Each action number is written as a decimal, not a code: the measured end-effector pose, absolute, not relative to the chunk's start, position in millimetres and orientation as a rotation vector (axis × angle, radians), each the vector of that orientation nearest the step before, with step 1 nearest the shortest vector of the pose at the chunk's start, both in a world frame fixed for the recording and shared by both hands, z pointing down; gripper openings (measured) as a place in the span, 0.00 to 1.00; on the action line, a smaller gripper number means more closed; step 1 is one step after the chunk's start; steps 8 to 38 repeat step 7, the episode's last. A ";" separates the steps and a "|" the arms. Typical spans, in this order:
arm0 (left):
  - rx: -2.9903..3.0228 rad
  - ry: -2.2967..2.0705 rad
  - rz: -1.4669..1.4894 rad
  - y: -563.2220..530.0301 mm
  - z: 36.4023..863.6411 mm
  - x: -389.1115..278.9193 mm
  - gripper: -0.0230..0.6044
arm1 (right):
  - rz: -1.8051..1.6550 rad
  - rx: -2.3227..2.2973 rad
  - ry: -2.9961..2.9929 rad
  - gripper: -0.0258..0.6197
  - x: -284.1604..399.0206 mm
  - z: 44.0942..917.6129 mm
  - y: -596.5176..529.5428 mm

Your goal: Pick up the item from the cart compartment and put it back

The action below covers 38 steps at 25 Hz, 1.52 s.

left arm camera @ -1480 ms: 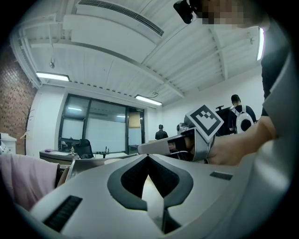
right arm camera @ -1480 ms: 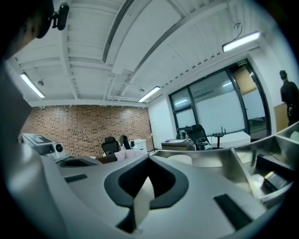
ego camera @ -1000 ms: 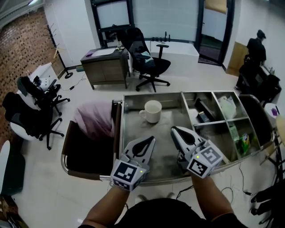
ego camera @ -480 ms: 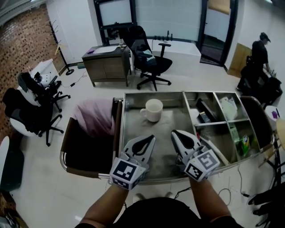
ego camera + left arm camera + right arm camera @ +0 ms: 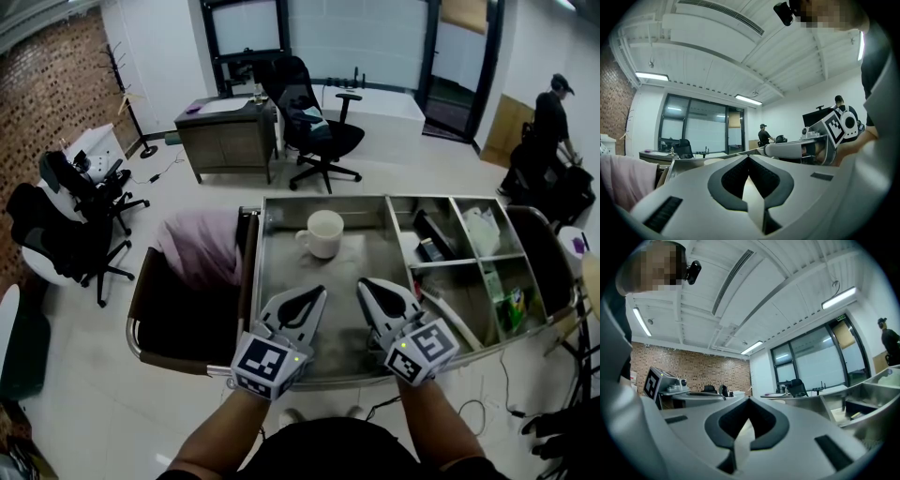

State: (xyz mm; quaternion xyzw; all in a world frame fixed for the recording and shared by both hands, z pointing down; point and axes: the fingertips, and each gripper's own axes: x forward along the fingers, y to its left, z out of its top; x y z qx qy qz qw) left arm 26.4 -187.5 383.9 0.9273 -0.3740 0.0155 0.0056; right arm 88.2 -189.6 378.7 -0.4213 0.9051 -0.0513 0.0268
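A steel cart [image 5: 281, 281] stands in front of me, with a white mug [image 5: 322, 232] at the back of its large left tray. The small compartments on its right hold a black item [image 5: 432, 228], a white bag [image 5: 481, 225], a tall carton [image 5: 490, 281] and a green packet [image 5: 515, 302]. My left gripper [image 5: 318, 292] and right gripper [image 5: 365, 284] hover side by side over the tray's near part, both shut and empty. In the left gripper view the left gripper [image 5: 749, 157] has its tips together with nothing between. The right gripper [image 5: 749, 399] looks the same in its own view.
A brown bag with a pink cloth [image 5: 195, 248] hangs at the cart's left end. Office chairs [image 5: 319, 131] and a desk [image 5: 225, 136] stand behind the cart, more chairs [image 5: 66, 234] at the left. A person [image 5: 555, 112] stands at the far right.
The right gripper has drifted slightly to the left and nearer. The left gripper and the things in the cart have stayed put.
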 end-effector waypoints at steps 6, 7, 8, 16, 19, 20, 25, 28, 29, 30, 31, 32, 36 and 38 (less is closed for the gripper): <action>2.908 -1.167 0.053 -187.3 383.6 26.8 0.04 | -0.165 -1.302 2.799 0.06 88.0 379.7 -190.0; 2.908 -1.166 0.053 -187.2 383.6 27.0 0.04 | -0.166 -1.302 2.798 0.06 88.1 379.7 -190.1; 2.908 -1.166 0.053 -187.2 383.6 27.0 0.04 | -0.166 -1.302 2.798 0.06 88.1 379.7 -190.1; 2.908 -1.166 0.053 -187.2 383.6 27.0 0.04 | -0.166 -1.302 2.798 0.06 88.1 379.7 -190.1; 2.908 -1.166 0.053 -187.2 383.6 27.0 0.04 | -0.166 -1.302 2.798 0.06 88.1 379.7 -190.1; 2.908 -1.166 0.053 -187.2 383.6 27.0 0.04 | -0.166 -1.302 2.798 0.06 88.1 379.7 -190.1; 2.908 -1.166 0.053 -187.2 383.6 27.0 0.04 | -0.166 -1.302 2.798 0.06 88.1 379.7 -190.1; 2.908 -1.166 0.053 -187.2 383.6 27.0 0.04 | -0.166 -1.302 2.798 0.06 88.1 379.7 -190.1; 2.908 -1.166 0.053 -187.2 383.6 27.0 0.04 | -0.166 -1.302 2.798 0.06 88.1 379.7 -190.1; 2.908 -1.166 0.053 -187.2 383.6 27.0 0.04 | -0.166 -1.302 2.798 0.06 88.1 379.7 -190.1; 2.908 -1.166 0.053 -187.2 383.6 27.0 0.04 | -0.166 -1.302 2.798 0.06 88.1 379.7 -190.1; 2.908 -1.166 0.053 -187.2 383.6 27.0 0.04 | -0.166 -1.302 2.798 0.06 88.1 379.7 -190.1; 2.908 -1.166 0.053 -187.2 383.6 27.0 0.04 | -0.166 -1.302 2.798 0.06 88.1 379.7 -190.1; 2.908 -1.166 0.053 -187.2 383.6 27.0 0.04 | -0.166 -1.302 2.798 0.06 88.1 379.7 -190.1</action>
